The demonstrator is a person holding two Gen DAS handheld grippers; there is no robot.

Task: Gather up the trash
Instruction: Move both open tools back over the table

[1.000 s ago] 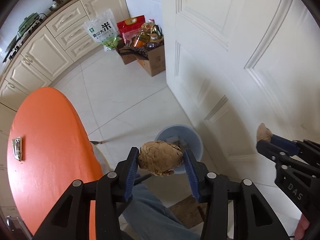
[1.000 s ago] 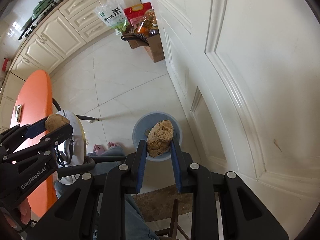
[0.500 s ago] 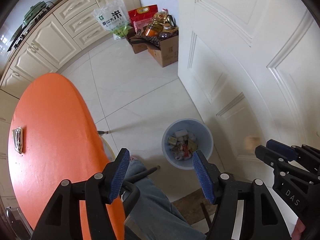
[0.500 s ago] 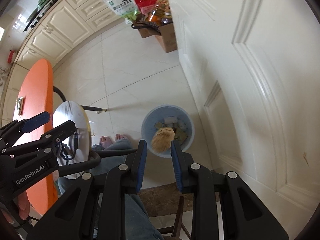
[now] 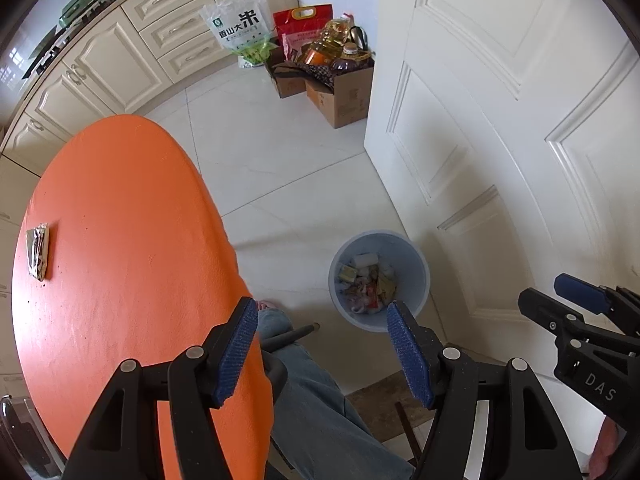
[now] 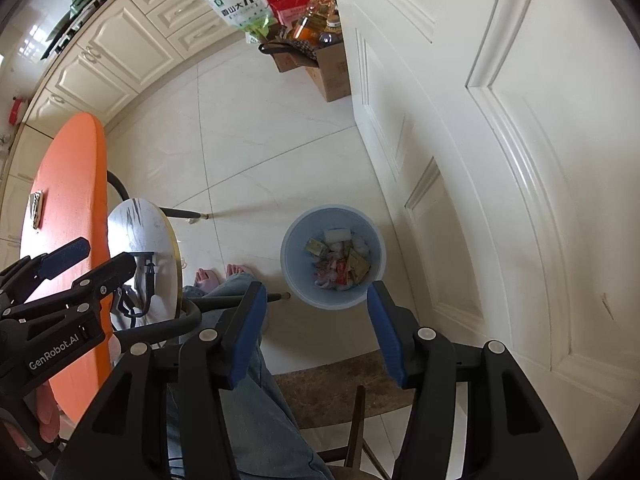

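**Both tools held wide above the bin**

The left tool (image 5: 322, 344) hangs with its blue-padded fingers spread wide and nothing between them, above the edge of the round orange worktop (image 5: 120, 240) and the person's jeans-clad leg (image 5: 316, 400). The right tool (image 6: 314, 328) is likewise spread wide and holds nothing; between its fingers lie the white tiled floor (image 6: 260, 152) and the near rim of the pale blue round plastic bin (image 6: 290, 240).

That bin stands on the floor close to the white panelled door (image 5: 500, 120), and mixed trash (image 6: 338, 258) fills its bottom: wrappers, white crumpled pieces and a small yellowish packet. It also shows in the left view (image 5: 416, 264), just beyond the left tool's right finger.

A crinkled silvery wrapper (image 5: 38, 252) lies flat on the orange worktop near its far left edge, well apart from both tools and from the bin.

At the far side of the floor, brown cardboard boxes (image 5: 340, 96) packed with bottles sit against the door's edge, with a white-and-green rice bag (image 5: 240, 28) leaning on the cream cabinets (image 5: 120, 52).
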